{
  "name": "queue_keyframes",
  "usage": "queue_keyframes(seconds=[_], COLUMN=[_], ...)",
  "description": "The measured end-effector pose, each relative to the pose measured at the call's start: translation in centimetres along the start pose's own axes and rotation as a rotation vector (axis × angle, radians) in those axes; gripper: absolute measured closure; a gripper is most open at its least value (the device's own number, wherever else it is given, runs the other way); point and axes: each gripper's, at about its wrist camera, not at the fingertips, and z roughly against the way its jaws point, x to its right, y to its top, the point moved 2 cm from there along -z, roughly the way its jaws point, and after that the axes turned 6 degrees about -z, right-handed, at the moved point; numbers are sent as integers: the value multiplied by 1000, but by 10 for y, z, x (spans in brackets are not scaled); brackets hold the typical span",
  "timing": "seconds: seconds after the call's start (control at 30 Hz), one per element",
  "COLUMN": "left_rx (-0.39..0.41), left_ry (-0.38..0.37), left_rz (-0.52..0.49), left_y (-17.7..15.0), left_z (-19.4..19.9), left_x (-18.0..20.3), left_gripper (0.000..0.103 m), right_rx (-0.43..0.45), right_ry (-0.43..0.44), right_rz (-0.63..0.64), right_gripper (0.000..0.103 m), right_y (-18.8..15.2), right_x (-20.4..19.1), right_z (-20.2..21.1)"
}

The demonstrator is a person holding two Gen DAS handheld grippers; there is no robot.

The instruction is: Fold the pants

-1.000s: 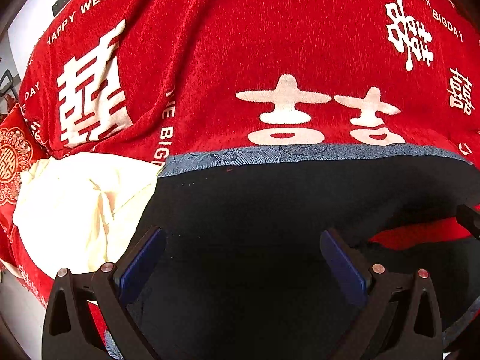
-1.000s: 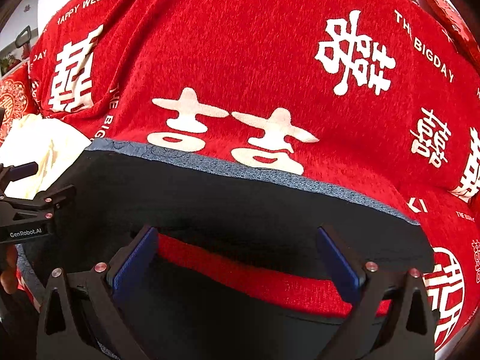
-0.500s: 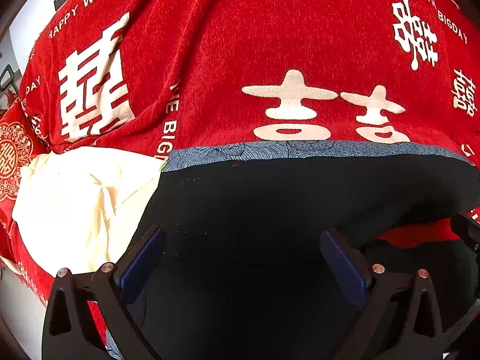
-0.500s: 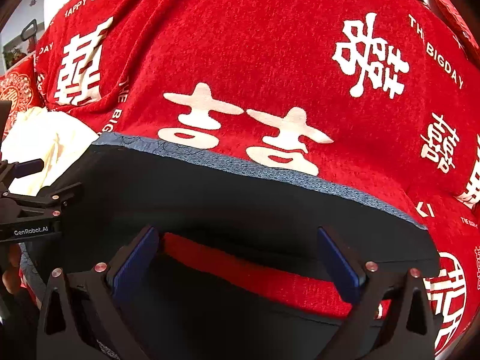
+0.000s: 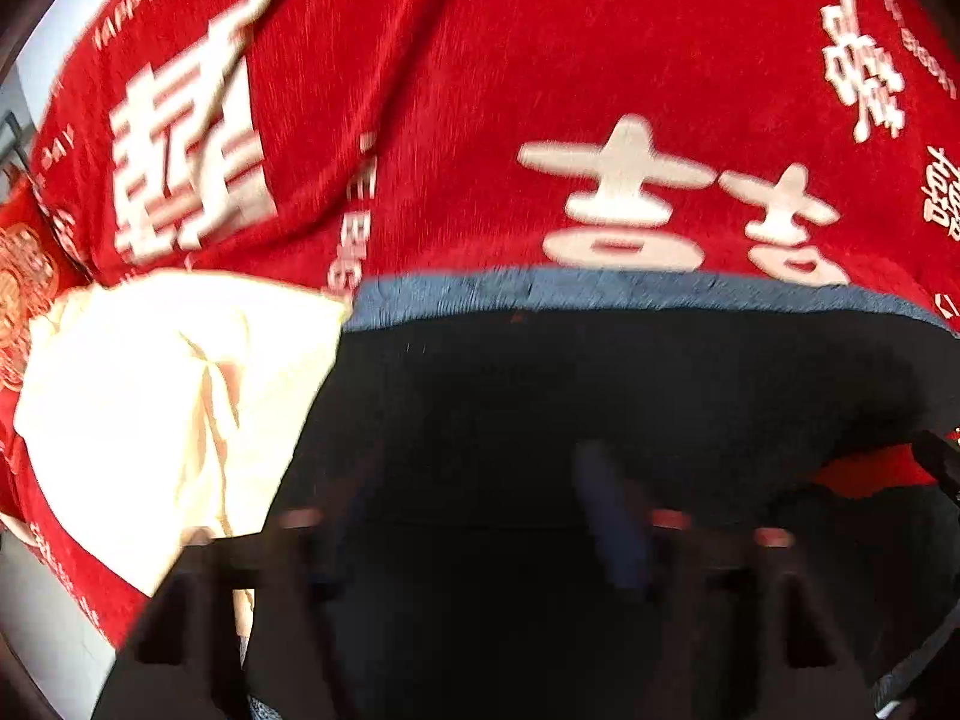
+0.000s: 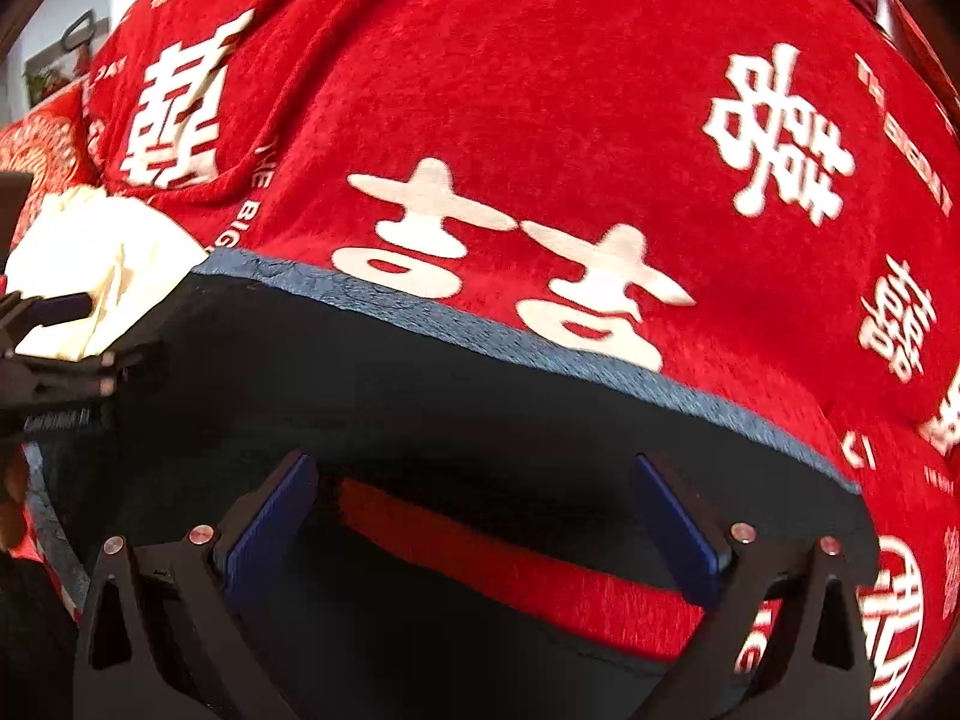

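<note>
The dark pants [image 6: 456,396] lay spread over a red wedding blanket [image 6: 540,90] printed with white double-happiness characters, their blue-grey band [image 6: 540,354] running as the far edge, just beyond the fingertips of both grippers. The right gripper [image 6: 474,516] hovered low over the cloth with its blue-padded fingers [image 6: 270,516] standing wide apart and nothing caught between them. Between those fingers a strip of the red blanket showed through a gap in the dark fabric, with more dark cloth nearer the camera.

The left gripper [image 5: 474,516] was smeared by blur in its own view, the dark fingers [image 5: 612,516] lost against the dark pants, so I could not tell whether they stood apart or together. From the right wrist view it appeared at the far left, over the pants' left edge.

To the left of the left gripper's fingers a cream cloth [image 5: 162,396] lay crumpled on the blanket, touching the pants' left side.
</note>
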Motion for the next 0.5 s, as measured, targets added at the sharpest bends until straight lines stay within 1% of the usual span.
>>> queue_keyframes(seconds=[0.1,0.13,0.17,0.27,0.3,0.33,0.37,0.4,0.5], left_rx=[-48,-47,-45,-45,-48,-52,-48,-33,-19], left_ry=[-20,-12,-13,-38,-41,-42,-35,-30,-47], left_rz=[2,-6,-10,-5,-3,-4,-8,-11,-36], left_y=[1,1,0,0,0,0,-1,-2,-3], left_z=[-19,-21,-23,-28,-30,-33,-36,-36,-39], left_x=[-15,-20,-23,-34,-36,-37,-38,-38,-36], left_gripper=[45,44,44,44,40,22,14,9,9], right_rx=[-4,-9,-25,-64,-81,-99,-113,-131,-173], right_ry=[53,74,116,186,214,237,249,265,325], right_rz=[81,102,146,260,308,347,373,397,426], right_gripper=[0,0,0,0,0,0,0,0,0], right_y=[11,14,20,34,41,47,52,59,78], right_x=[-10,-13,-19,-36,-44,-50,-56,-63,-76], right_z=[-13,-17,-26,-52,-63,-75,-85,-98,-129])
